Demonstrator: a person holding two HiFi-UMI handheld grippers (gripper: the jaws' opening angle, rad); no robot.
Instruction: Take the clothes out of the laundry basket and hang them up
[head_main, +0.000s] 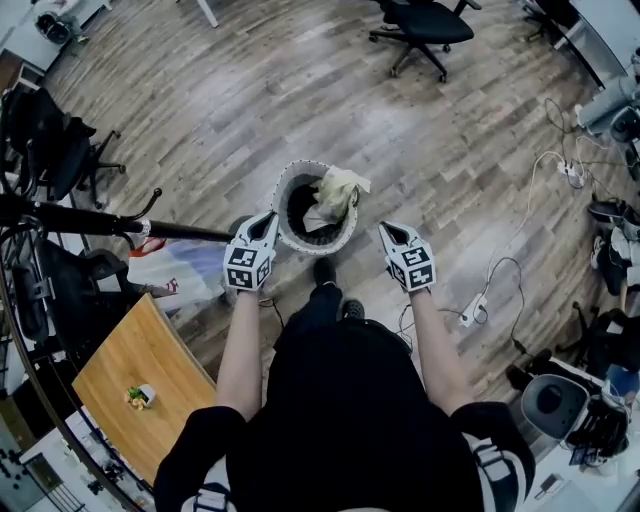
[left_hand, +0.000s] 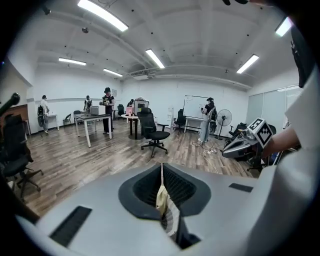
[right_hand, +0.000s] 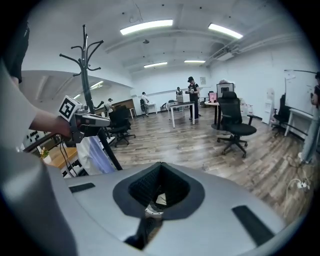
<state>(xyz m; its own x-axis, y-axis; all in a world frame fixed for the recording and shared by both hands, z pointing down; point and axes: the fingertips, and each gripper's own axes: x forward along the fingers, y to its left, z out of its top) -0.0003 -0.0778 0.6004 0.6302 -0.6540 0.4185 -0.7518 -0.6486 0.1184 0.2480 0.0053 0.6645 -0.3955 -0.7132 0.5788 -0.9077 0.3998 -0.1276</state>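
Seen from above, the round white laundry basket (head_main: 300, 238) stands on the wood floor just ahead of the person's feet. A pale yellow garment (head_main: 337, 193) lies bunched in it and hangs over its far rim. My left gripper (head_main: 270, 218) hovers at the basket's left rim and my right gripper (head_main: 384, 230) to the right of it, both shut and holding nothing. In the left gripper view the jaws (left_hand: 161, 165) meet, and a sliver of the yellow garment (left_hand: 161, 196) shows below them. The right gripper (right_hand: 160, 164) is likewise shut, with the basket (right_hand: 152, 209) below.
A dark coat stand (right_hand: 85, 60) rises at the left, its pole (head_main: 100, 222) crossing beside the left gripper. A plastic bag (head_main: 165, 268) lies by its foot. There is a wooden table (head_main: 150, 365) at lower left, an office chair (head_main: 420, 25) far ahead, and cables with a power strip (head_main: 470, 310) to the right.
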